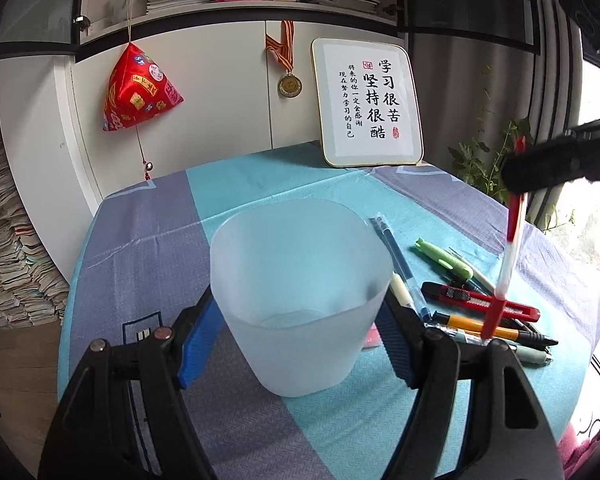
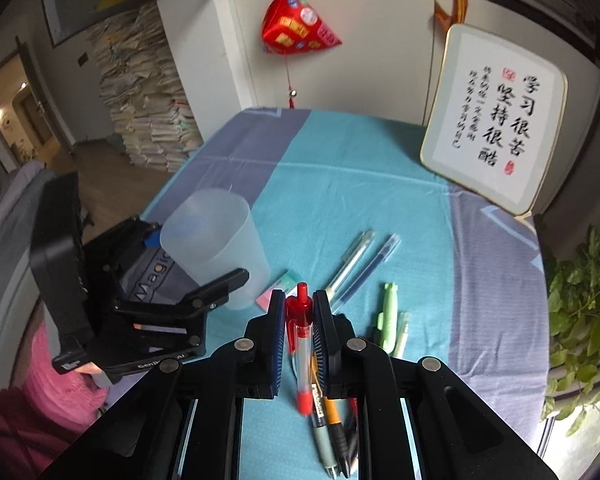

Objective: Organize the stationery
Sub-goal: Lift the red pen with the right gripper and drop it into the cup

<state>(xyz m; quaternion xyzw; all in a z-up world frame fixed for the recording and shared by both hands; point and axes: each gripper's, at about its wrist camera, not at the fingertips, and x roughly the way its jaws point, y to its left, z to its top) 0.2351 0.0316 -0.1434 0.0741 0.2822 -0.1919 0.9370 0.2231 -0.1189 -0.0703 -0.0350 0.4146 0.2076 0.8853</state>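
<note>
My left gripper is shut on a frosted plastic cup, upright on the table; it also shows in the right wrist view. My right gripper is shut on a red and clear pen, held above the pile of pens; the pen hangs from it in the left wrist view. Right of the cup lie a blue pen, a green pen, a red utility knife and an orange pen.
A blue and grey cloth covers the table. A framed calligraphy board leans at the back. A pink and green eraser lies next to the cup. A plant stands at the right edge.
</note>
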